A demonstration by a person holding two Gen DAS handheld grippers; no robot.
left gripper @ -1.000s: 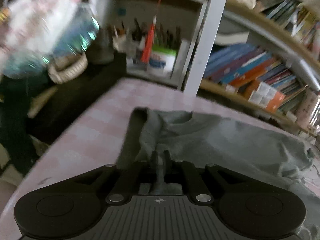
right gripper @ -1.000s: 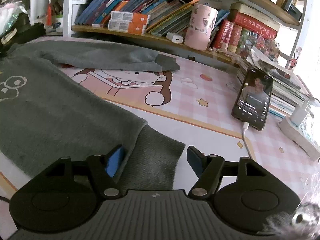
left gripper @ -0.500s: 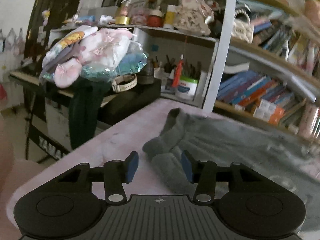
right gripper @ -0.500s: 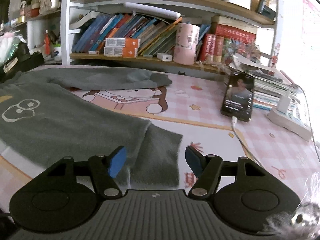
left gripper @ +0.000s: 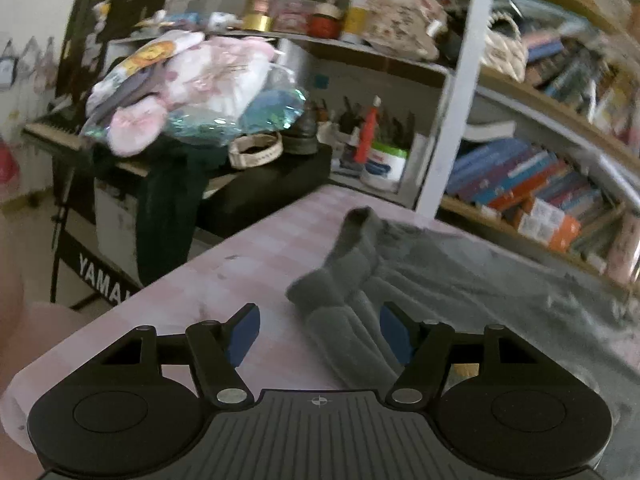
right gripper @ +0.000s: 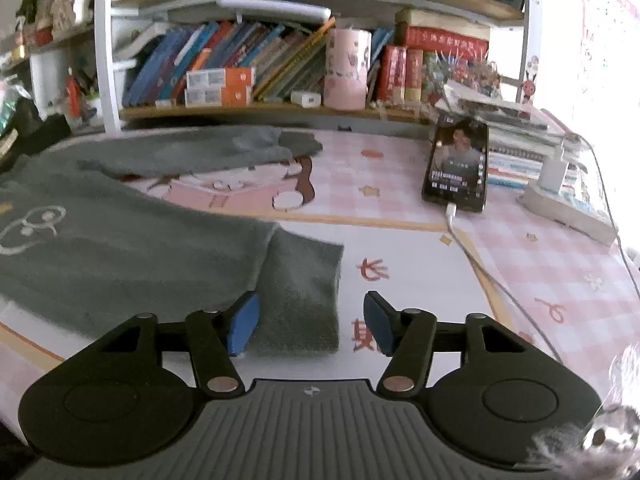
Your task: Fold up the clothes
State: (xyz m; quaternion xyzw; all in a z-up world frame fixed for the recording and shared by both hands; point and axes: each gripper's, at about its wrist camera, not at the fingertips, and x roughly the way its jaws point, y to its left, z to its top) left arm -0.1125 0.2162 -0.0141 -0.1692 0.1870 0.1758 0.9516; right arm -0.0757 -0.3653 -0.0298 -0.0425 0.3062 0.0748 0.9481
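Garment: grey sweater (right gripper: 132, 248) lies spread on the pink desk mat (right gripper: 420, 276), print side up; its body fills the left of the right wrist view, one sleeve (right gripper: 192, 154) stretches along the far edge toward the bookshelf (right gripper: 256, 76)
Near cuff: ribbed cuff (right gripper: 304, 300) lies flat at the sweater's near right corner, nothing gripping it
Collar end: bunched, folded-over fabric (left gripper: 340, 280) at the sweater's far left end, near the mat's edge
Right gripper (right gripper: 310, 320): fingers spread wide, holding nothing; the cuff lies between the blue pads (right gripper: 242, 326), whether touching them I cannot tell
Left gripper (left gripper: 320, 334): fingers likewise wide apart and empty; the bunched fabric sits between and just ahead of them
Step in hand: by my reading, both grippers are lining up on the sweater for a grasp; no fold looks complete yet
Next move: close on cuff and bunched end squarely, catching all layers; then carry both toward the sweater's middle
Hazard: phone (right gripper: 456, 168) and its cable (right gripper: 480, 256) lie right of the sweater; keep the sweep clear of them
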